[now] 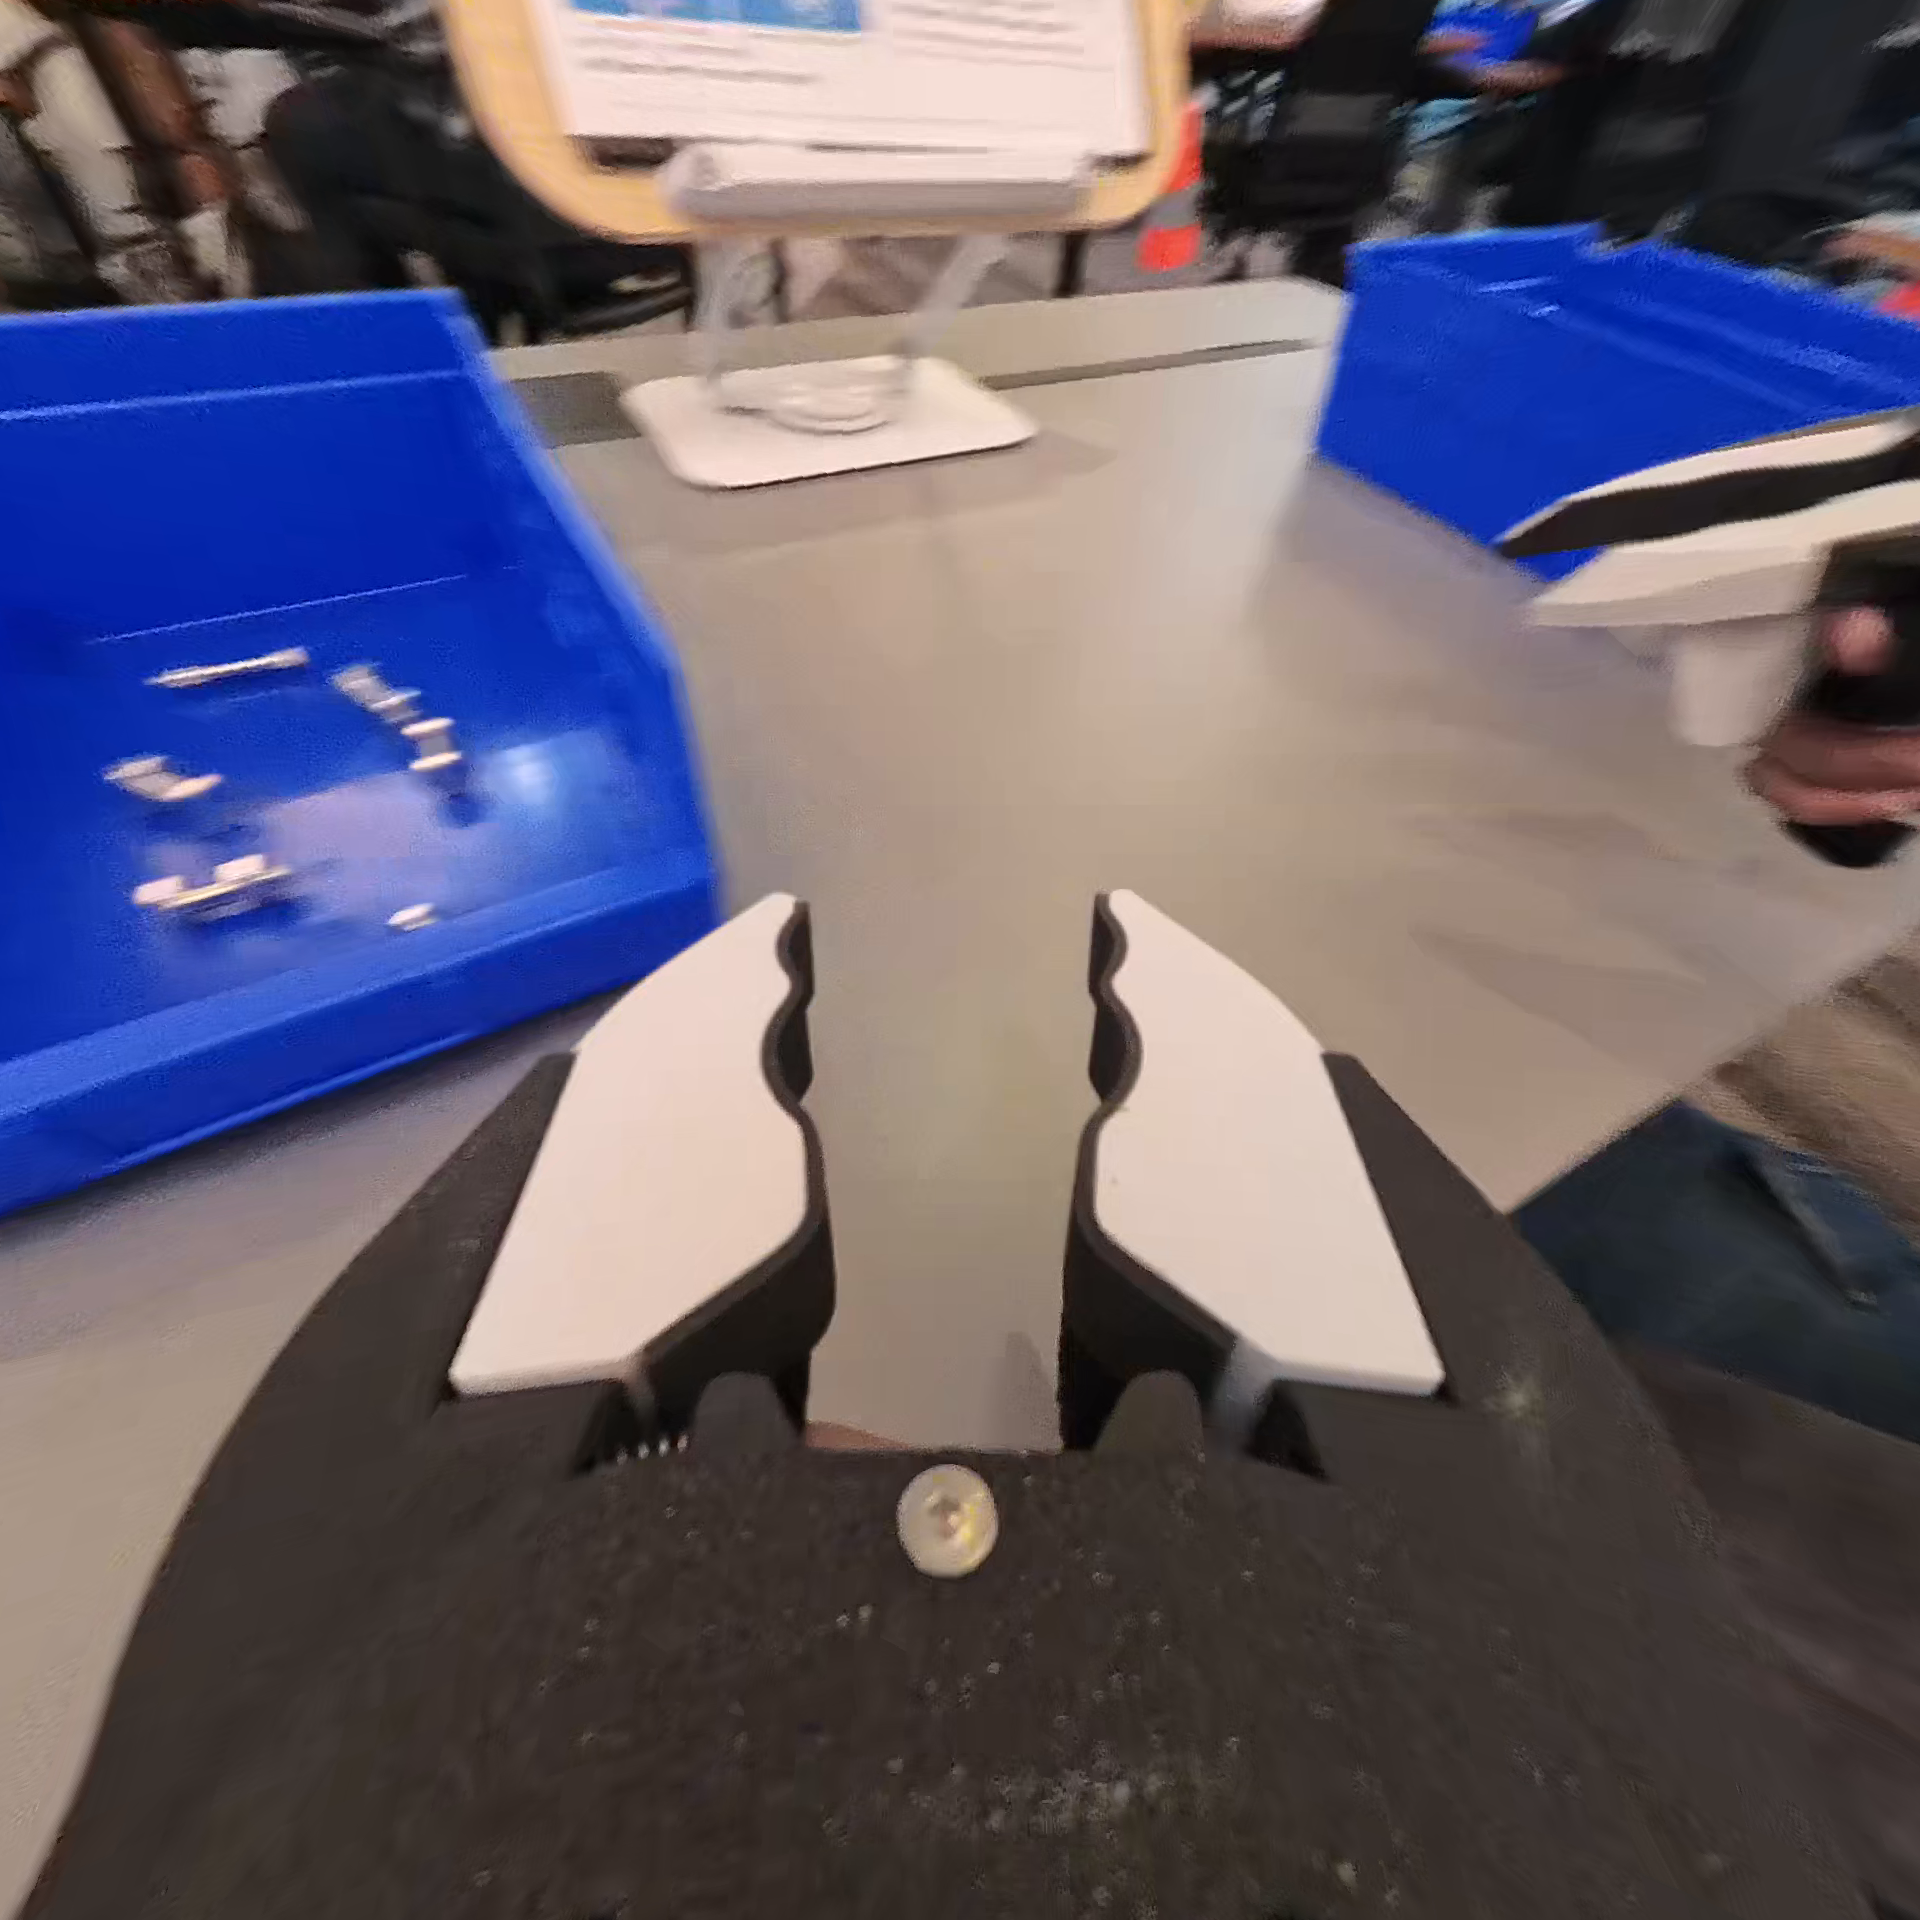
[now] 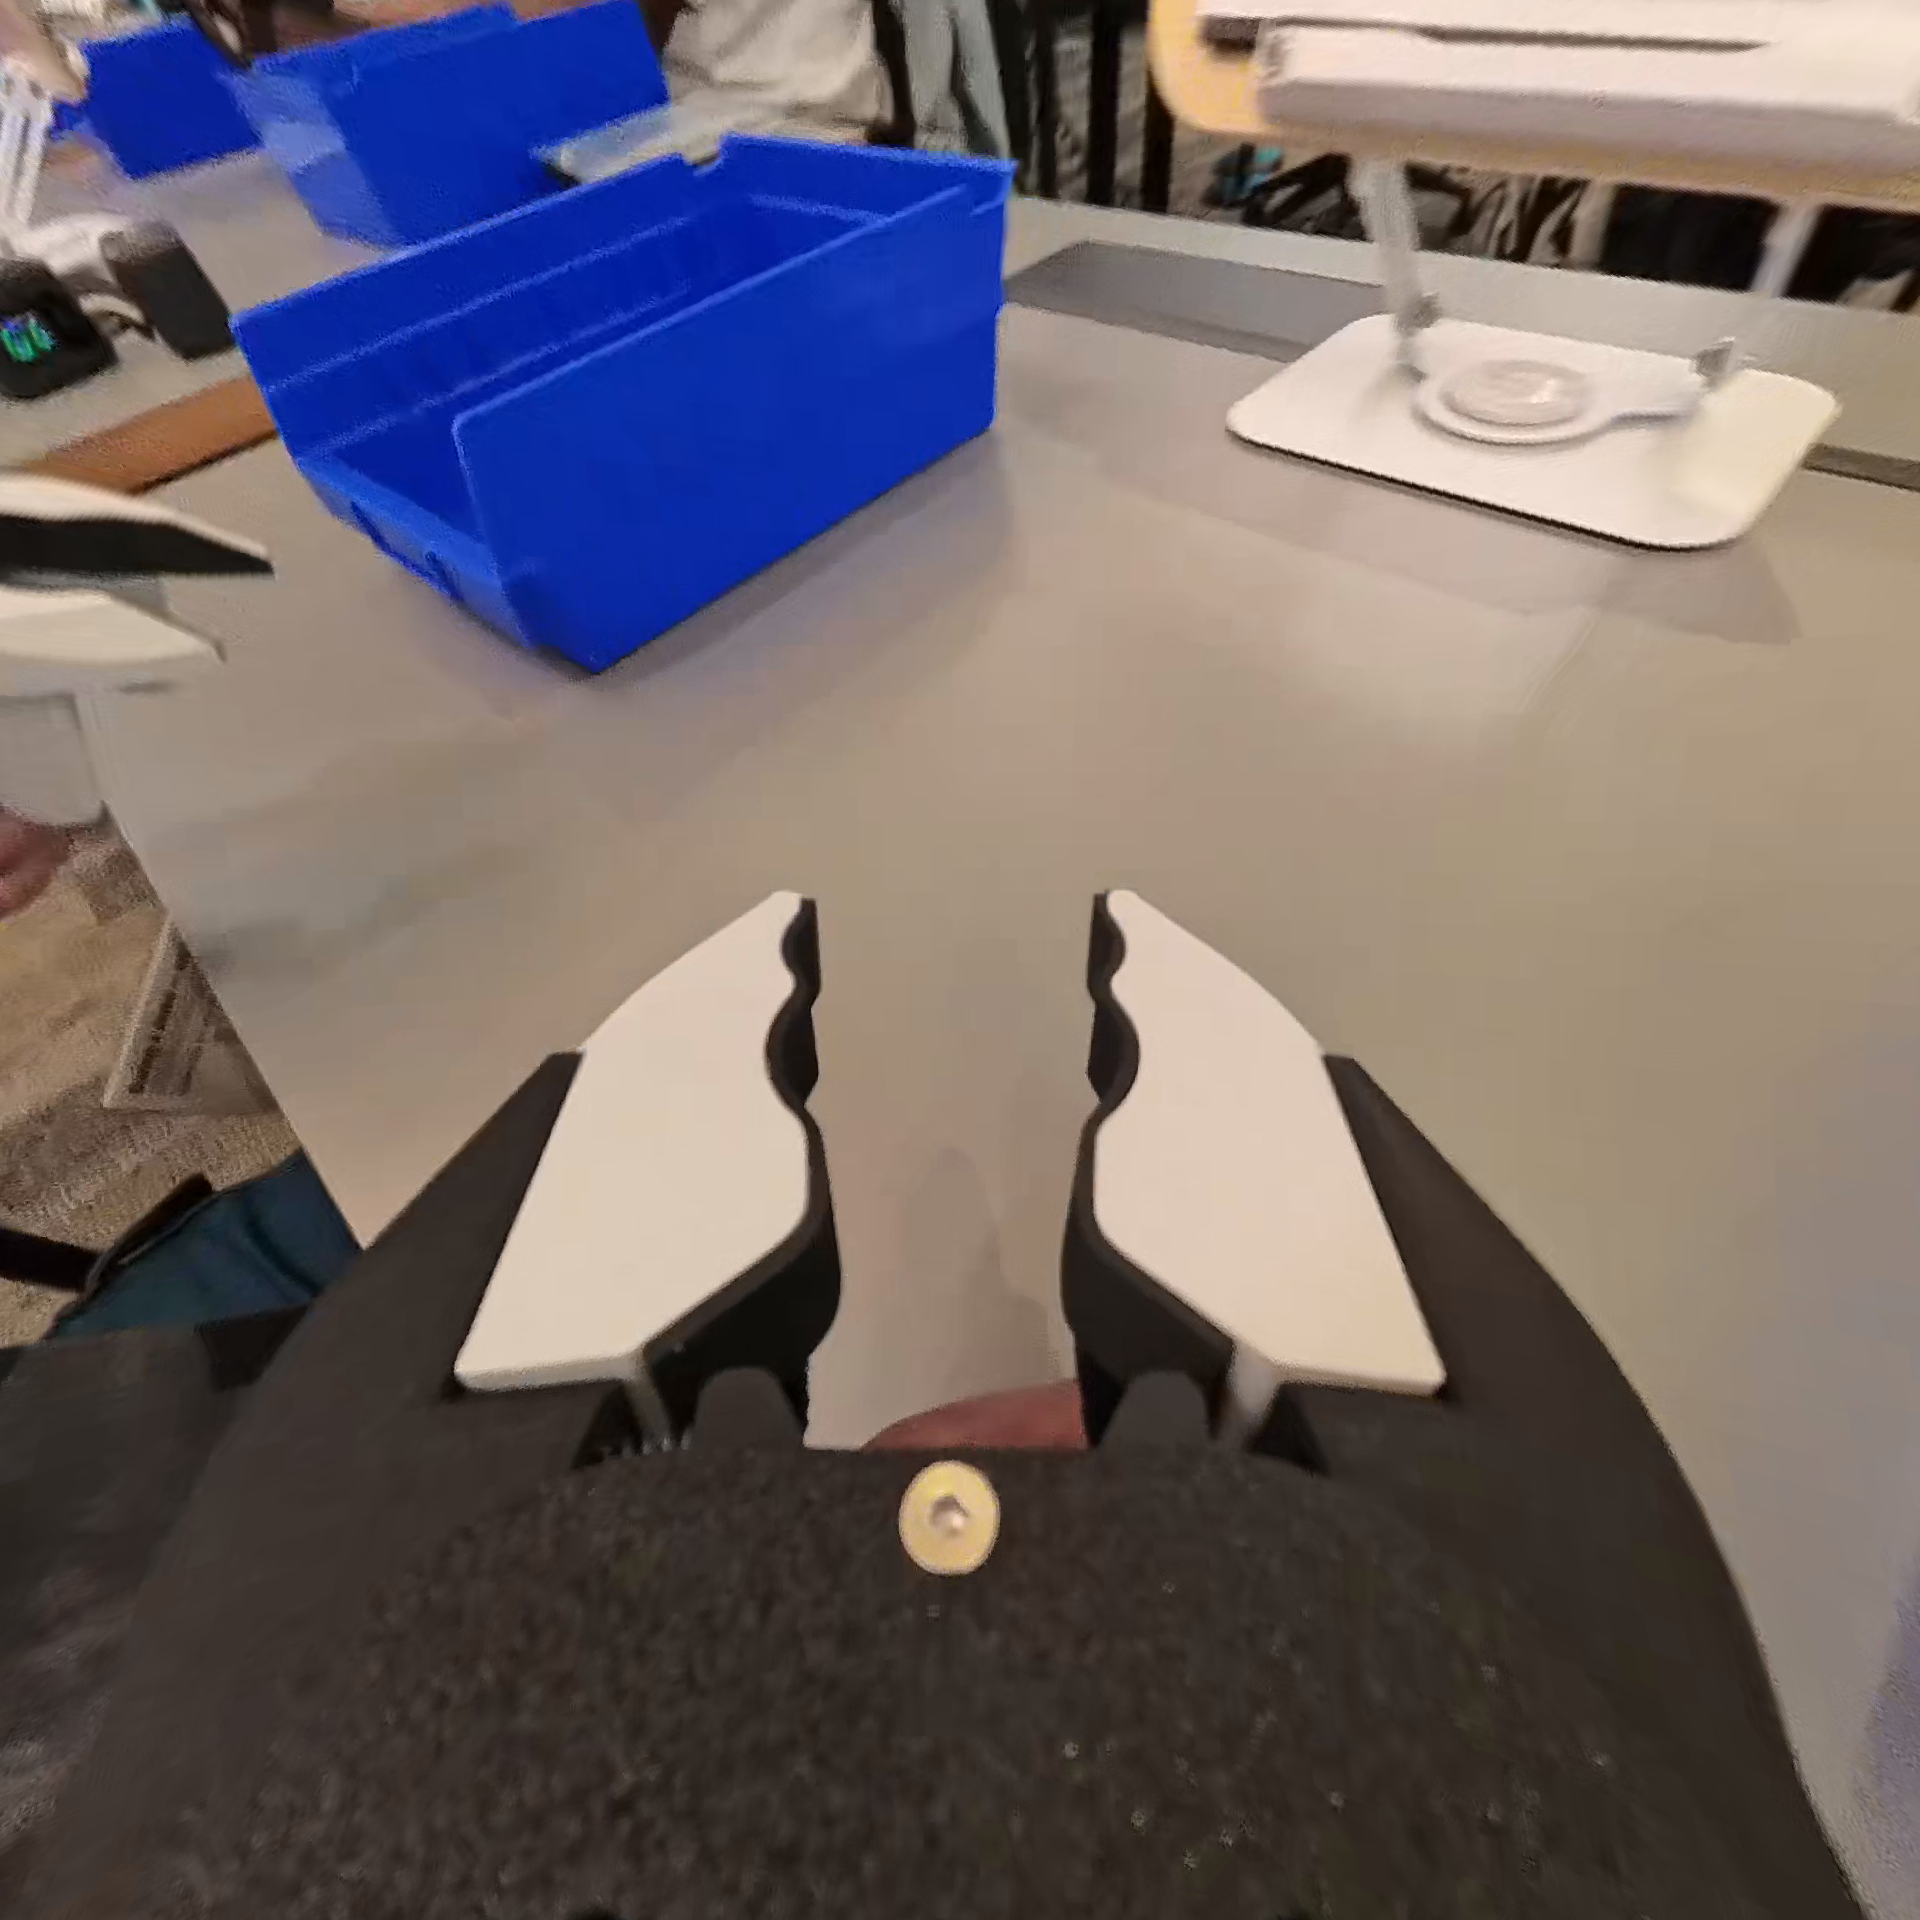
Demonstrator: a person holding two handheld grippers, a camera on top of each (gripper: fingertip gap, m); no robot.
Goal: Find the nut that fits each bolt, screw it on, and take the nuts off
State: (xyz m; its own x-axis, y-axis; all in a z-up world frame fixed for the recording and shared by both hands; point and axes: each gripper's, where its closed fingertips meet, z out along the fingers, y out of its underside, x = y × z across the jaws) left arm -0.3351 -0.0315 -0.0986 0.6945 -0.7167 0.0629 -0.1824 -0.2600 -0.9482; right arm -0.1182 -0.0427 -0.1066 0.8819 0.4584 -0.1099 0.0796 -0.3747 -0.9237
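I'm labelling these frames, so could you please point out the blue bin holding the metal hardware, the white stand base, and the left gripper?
blue bin (image 1: 582, 644): left wrist view, right inner wall.
white stand base (image 2: 1538, 457): right wrist view, flat plate.
left gripper (image 1: 951, 914): left wrist view, between fingertips.

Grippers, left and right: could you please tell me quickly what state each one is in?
Left gripper: open, holding nothing.
Right gripper: open, holding nothing.
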